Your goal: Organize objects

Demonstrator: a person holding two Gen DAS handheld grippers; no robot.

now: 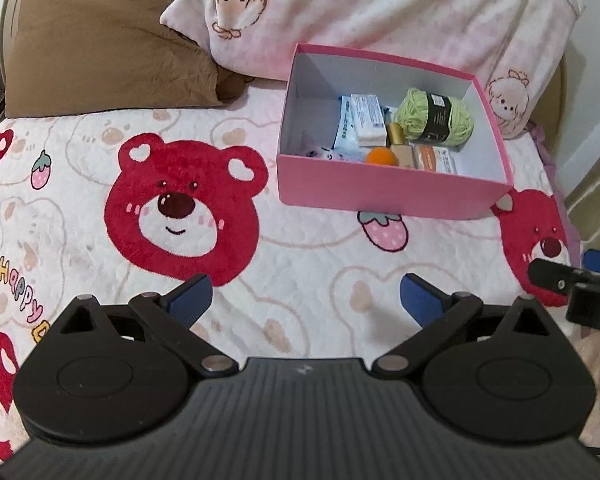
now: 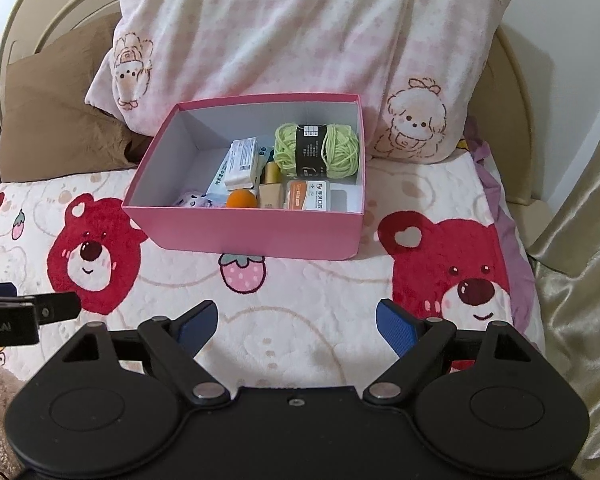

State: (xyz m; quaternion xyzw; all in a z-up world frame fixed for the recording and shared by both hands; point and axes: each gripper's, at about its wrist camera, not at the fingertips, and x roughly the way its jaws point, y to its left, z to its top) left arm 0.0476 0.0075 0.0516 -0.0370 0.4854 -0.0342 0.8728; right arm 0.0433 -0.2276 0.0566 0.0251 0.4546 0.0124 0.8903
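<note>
A pink box [image 1: 380, 192] [image 2: 252, 234] stands on the bear-print blanket. In it lie a green yarn ball [image 1: 436, 118] [image 2: 316, 150], a white carton [image 1: 366, 120] [image 2: 242, 162], an orange ball [image 1: 380, 156] [image 2: 241, 200], a tan bottle [image 1: 402, 148] [image 2: 270, 188], an orange-and-white pack [image 1: 436, 160] [image 2: 308, 196] and a small purple toy [image 1: 326, 154] [image 2: 192, 200]. My left gripper [image 1: 306, 300] is open and empty, well short of the box. My right gripper [image 2: 296, 326] is open and empty, also short of it.
A pink cartoon pillow [image 1: 380, 8] [image 2: 300, 40] leans behind the box. A brown pillow [image 1: 100, 52] [image 2: 60, 120] lies at the back left. The bed's right edge and a gold curtain [image 2: 580, 240] are at the right. Each gripper's tip shows at the other view's edge.
</note>
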